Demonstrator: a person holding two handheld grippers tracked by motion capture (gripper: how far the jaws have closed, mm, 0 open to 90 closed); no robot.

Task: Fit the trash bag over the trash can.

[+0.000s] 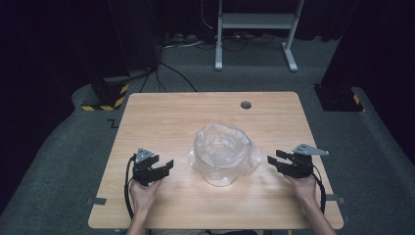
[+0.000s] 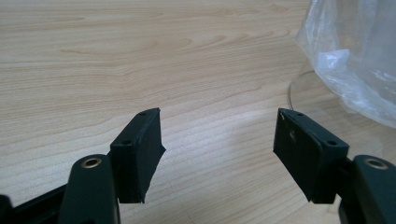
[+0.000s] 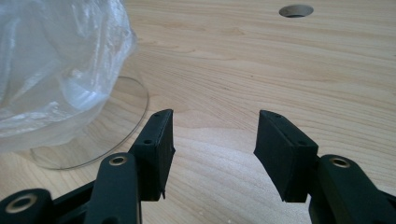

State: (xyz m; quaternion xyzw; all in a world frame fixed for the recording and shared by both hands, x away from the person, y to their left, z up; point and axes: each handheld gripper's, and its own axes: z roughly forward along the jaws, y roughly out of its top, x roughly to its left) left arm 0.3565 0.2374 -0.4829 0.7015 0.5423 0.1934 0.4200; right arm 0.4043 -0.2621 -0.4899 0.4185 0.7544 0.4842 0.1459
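The left tongs (image 1: 168, 165) are resting low over the light wooden tabletop (image 1: 161, 117), held in the person's left hand (image 1: 143, 192), with the jaws standing wide apart and nothing between them. Just to their right, a clear round glass bowl lined with a crinkled transparent plastic bag (image 1: 222, 152) is sitting near the middle of the tabletop, between the two pairs of tongs and apart from both. On the far side of the bowl, the right tongs (image 1: 272, 161) are pointing in toward it from the person's right hand (image 1: 304, 186), their jaws also spread wide and gripping nothing. The high view is giving the whole layout, including the small round hole (image 1: 245, 105) near the far edge of the tabletop and the grey floor around it. The left gripper view is showing the bag and the curved glass base (image 2: 299, 88) ahead and to the right of its jaws, while the right gripper view is showing them ahead and to the left.
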